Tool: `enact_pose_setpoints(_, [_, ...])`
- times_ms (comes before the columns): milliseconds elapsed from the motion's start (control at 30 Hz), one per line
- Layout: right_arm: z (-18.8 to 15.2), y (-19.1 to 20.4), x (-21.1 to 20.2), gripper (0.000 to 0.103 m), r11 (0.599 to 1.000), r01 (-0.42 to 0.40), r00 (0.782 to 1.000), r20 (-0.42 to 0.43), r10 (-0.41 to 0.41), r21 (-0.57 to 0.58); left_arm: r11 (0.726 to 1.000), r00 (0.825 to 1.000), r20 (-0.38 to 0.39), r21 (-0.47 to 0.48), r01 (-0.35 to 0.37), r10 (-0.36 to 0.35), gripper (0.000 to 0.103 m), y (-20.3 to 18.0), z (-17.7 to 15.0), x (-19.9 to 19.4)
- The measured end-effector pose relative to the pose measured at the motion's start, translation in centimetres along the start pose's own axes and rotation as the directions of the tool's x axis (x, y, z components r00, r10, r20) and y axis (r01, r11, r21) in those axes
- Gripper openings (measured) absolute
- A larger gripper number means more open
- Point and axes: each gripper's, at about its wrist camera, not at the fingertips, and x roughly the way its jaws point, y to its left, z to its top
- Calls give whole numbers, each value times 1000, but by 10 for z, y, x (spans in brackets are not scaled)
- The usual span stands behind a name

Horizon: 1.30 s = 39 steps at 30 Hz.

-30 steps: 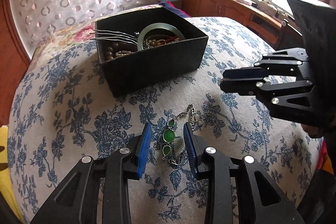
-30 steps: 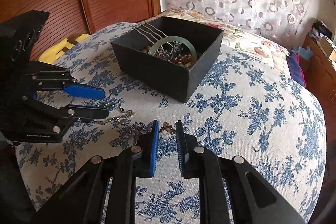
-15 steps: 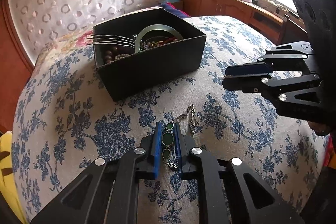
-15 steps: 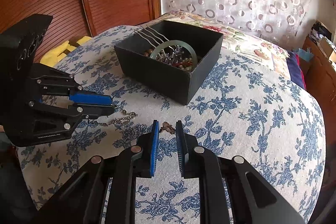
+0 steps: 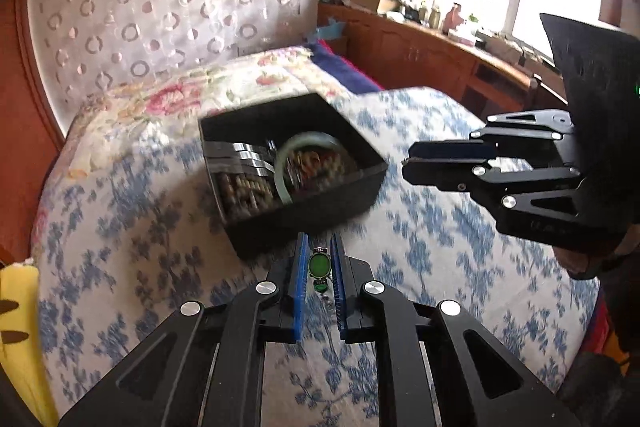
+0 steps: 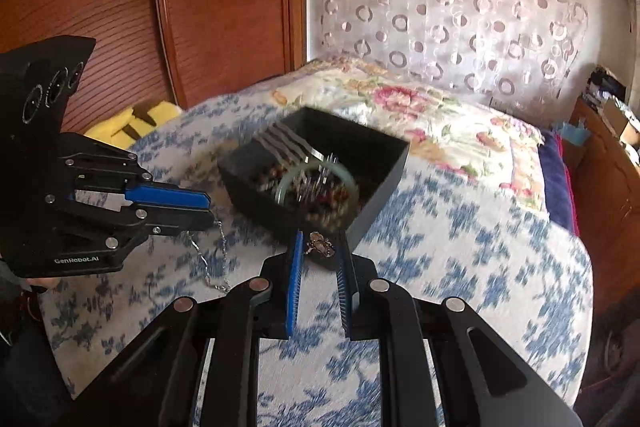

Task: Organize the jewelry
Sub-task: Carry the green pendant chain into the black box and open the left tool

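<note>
Bedding with a blue flower print (image 5: 460, 259) lies under your work, and on it sits the black box (image 5: 304, 215), full of beads and a pale bangle (image 5: 310, 163). Your left gripper (image 5: 319, 259) is clamped on the green-stone necklace (image 5: 319, 265), lifted near the box, chain (image 6: 208, 255) dangling. Your right gripper (image 6: 319, 255) pinches a small metal trinket (image 6: 320, 247) beside the box's corner.

The one legible marking is "GenRobot.AI", in small white letters on the black body of the left hand-held gripper (image 6: 208, 213), low on its side in the right wrist view. Nothing else can be read in either view.
</note>
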Motion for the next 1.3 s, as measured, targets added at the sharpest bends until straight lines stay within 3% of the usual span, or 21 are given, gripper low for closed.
enact_pose_setpoints(267, [28, -14, 1, 18, 1000, -8, 999, 48, 7, 13, 1000, 996, 81, -6, -30, 30, 10, 12, 35, -12])
enact_pose_setpoints(633, [65, -37, 40, 18, 998, -39, 998, 60, 36, 41, 997, 985, 156, -21, -77, 79, 10, 32, 77, -20])
enact_pose_setpoints(833, [71, -37, 55, 19, 999, -40, 998, 46, 38, 31, 995, 981, 168, -22, -93, 95, 10, 42, 96, -15])
enact_pose_setpoints(900, [72, -37, 57, 33, 999, -33, 999, 44, 32, 30, 995, 981, 168, -21, -95, 97, 10, 44, 102, -11])
enact_pose_setpoints(933, [71, -38, 57, 34, 999, -33, 998, 46, 31, 31, 995, 981, 167, -20, -98, 100, 10, 45, 104, -9])
enact_pose_setpoints(1300, [55, -43, 42, 34, 998, -15, 998, 54, 12, 60, 995, 987, 124, -17, -99, 100, 10, 45, 112, 21])
